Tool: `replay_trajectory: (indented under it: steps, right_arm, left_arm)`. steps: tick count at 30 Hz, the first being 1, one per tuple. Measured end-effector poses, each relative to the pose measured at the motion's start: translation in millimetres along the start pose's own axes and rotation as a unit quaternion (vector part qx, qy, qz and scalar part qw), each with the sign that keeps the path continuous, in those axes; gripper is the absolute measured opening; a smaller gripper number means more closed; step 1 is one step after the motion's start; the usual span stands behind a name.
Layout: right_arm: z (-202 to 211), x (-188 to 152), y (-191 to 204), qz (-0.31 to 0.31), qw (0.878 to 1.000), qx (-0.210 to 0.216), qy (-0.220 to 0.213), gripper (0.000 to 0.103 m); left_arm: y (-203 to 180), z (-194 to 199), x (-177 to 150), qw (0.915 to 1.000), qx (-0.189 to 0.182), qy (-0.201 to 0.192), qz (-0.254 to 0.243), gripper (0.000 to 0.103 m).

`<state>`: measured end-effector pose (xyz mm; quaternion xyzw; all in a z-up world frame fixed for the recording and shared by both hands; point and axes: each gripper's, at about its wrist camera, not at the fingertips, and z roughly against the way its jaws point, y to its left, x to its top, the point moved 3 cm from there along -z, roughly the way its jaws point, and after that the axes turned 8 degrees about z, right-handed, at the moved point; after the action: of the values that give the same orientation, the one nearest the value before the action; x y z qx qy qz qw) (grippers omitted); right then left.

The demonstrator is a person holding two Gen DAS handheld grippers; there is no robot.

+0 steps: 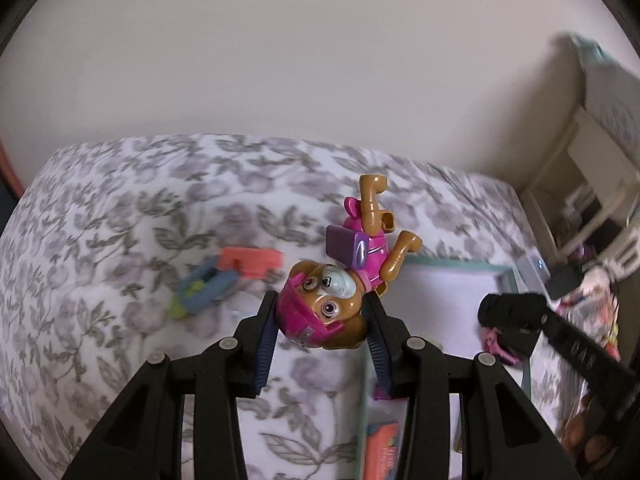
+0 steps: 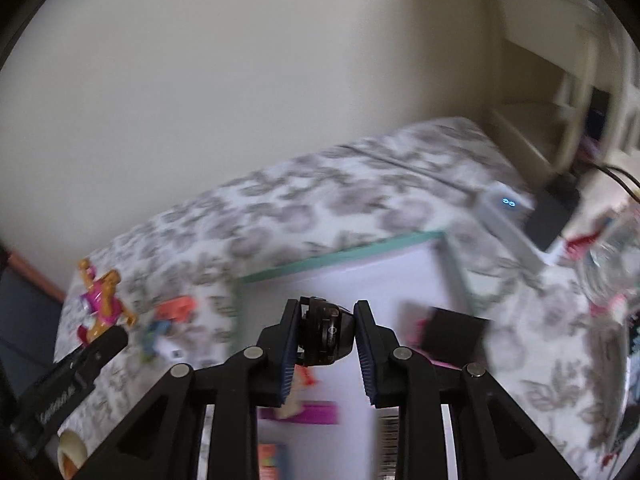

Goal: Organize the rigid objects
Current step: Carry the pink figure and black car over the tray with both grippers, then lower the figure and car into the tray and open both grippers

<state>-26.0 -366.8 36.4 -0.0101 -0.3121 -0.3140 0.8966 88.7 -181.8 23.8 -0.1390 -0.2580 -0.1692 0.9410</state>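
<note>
On the left of the bed (image 1: pixel 100 200), with its grey flower cover, a blue and green toy (image 1: pixel 204 286) lies flat next to an orange block (image 1: pixel 250 262). They look like they touch, but the blur makes it hard to be sure. Your left gripper (image 1: pixel 324 312) is closed on a toy puppy (image 1: pixel 340 268) in pink and brown. The pads squeeze its head from both sides, and its legs stick up and away from you, above the bed. To the right of the puppy is a white box with a teal rim (image 1: pixel 456 266), sitting on the bed. Your right gripper (image 2: pixel 327 334) is up over that box and is closed on a small black round thing (image 2: pixel 326 334). Both pads press on its sides. It is too blurry to say what that thing is. Inside the box, near you, you can see an orange pack (image 1: pixel 382 448) and a pink strip (image 2: pixel 298 416), both fuzzy. Farther right, at the far corner of the bed, sits a grey gadget with a little blue light (image 2: pixel 506 204).
</note>
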Motion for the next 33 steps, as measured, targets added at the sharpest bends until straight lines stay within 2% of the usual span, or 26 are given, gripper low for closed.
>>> replay_trajectory:
  steps: [4, 9, 15, 19, 29, 33]
  right_arm:
    - [-1.1, -3.2, -39.4, -0.051, 0.999, -0.006, 0.008, 0.028]
    - [-5.0, -4.1, -60.3, -0.066, 0.998, -0.015, 0.005, 0.029]
    - [-15.1, -3.6, -55.3, -0.055, 0.998, -0.010, 0.007, 0.029]
    - [-27.2, -7.2, -49.2, -0.049, 0.999, -0.009, 0.019, 0.029]
    - [-44.2, -17.1, -50.6, -0.057, 0.997, -0.014, 0.053, 0.031]
    - [-46.3, -19.2, -54.1, -0.064, 0.996, -0.022, 0.063, 0.031]
  left_arm:
    - [-28.3, -20.5, -10.8, 0.9994, -0.005, 0.022, -0.028, 0.043]
    - [-49.8, -43.9, -18.9, 0.9981, -0.002, 0.044, -0.042, 0.043]
    - [-69.2, -65.9, -27.1, 0.9968, 0.009, 0.051, -0.061, 0.043]
    - [-68.5, -77.0, -33.2, 0.9956, 0.019, 0.062, -0.068, 0.043]
    - [-66.7, -81.4, -37.0, 0.9941, 0.031, 0.066, -0.080, 0.044]
    - [-69.0, -81.6, -37.9, 0.9935, 0.031, 0.066, -0.087, 0.049]
